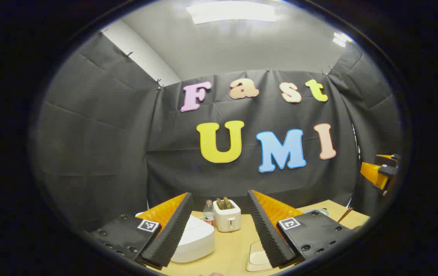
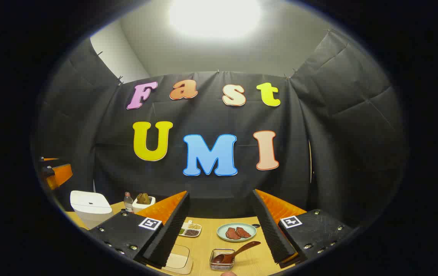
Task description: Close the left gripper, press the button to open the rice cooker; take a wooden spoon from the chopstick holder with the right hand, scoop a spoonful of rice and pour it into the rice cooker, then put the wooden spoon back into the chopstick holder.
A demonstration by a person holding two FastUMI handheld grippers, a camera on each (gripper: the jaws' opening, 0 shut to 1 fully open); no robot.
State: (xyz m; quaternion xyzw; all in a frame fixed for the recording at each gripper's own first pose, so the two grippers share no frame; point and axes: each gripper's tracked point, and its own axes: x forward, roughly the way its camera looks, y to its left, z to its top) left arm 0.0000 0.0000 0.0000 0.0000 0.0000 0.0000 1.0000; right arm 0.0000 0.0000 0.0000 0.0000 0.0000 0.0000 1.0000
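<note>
Two grippers hang above a wooden table [image 2: 203, 245], both spread wide and holding nothing. In the left gripper view the left gripper [image 1: 219, 234] looks over the white cooker [image 1: 194, 239], which sits at about 7 o'clock between its fingers with the lid down; the aim suits the opening step, I judge, but the fingers are not yet pressed together as the task asks for the button press. Behind the cooker, toward 12 o'clock, stand a bottle [image 1: 209, 214] and a toaster [image 1: 227, 215].

In the right gripper view the right gripper [image 2: 219, 234] looks down on a wooden spoon [image 2: 238, 252], at 6 o'clock between its fingers. The spoon's bowl rests in a small clear box [image 2: 222, 259] and its handle slants up toward 2 o'clock, which leaves it free to pinch. A plate [image 2: 237, 232] with two red pieces lies just beyond, and a divided tray [image 2: 191, 230] of grains at 11 o'clock. The cooker also shows here at 9 o'clock.

Whether the clear box is the chopstick holder I cannot tell, nor where the rice is; the tray's contents are too small to name. The cooker's button is hard to make out. A pale flat thing [image 1: 259, 257] by the left gripper's right finger is cut off.
</note>
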